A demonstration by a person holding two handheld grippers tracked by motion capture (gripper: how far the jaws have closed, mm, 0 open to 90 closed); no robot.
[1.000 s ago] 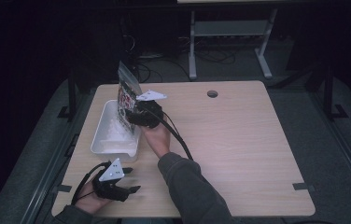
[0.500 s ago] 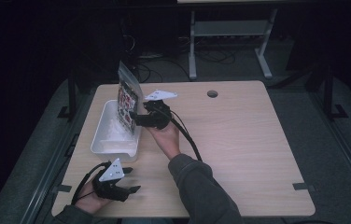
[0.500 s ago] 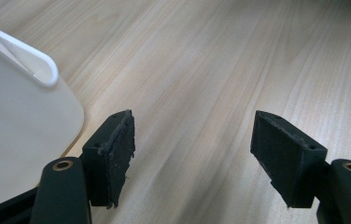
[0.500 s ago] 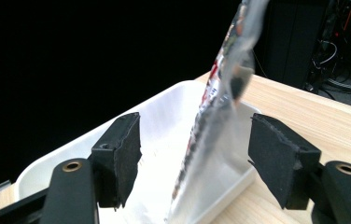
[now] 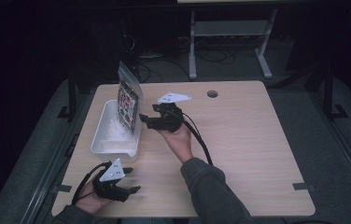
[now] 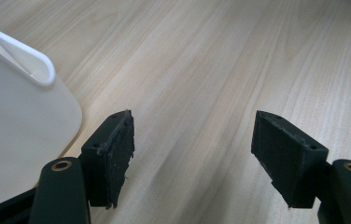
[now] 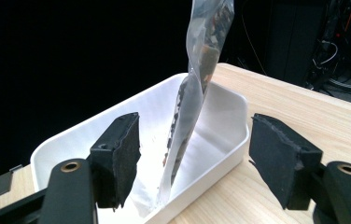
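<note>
A clear printed plastic bag [image 7: 197,88] is stood upright in the white rectangular plastic tub [image 7: 225,121], just ahead of the released right gripper [image 7: 194,154]. The left gripper [image 6: 192,154] is held spread, empty, over the light wooden surface [image 6: 220,60].

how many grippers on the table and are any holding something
2, both open and empty. The left gripper rests near the table's front-left corner; the right gripper faces the bag standing in the white tub.

Dark room, grey floor [image 5: 346,140], metal stand [image 5: 229,32] behind.
</note>
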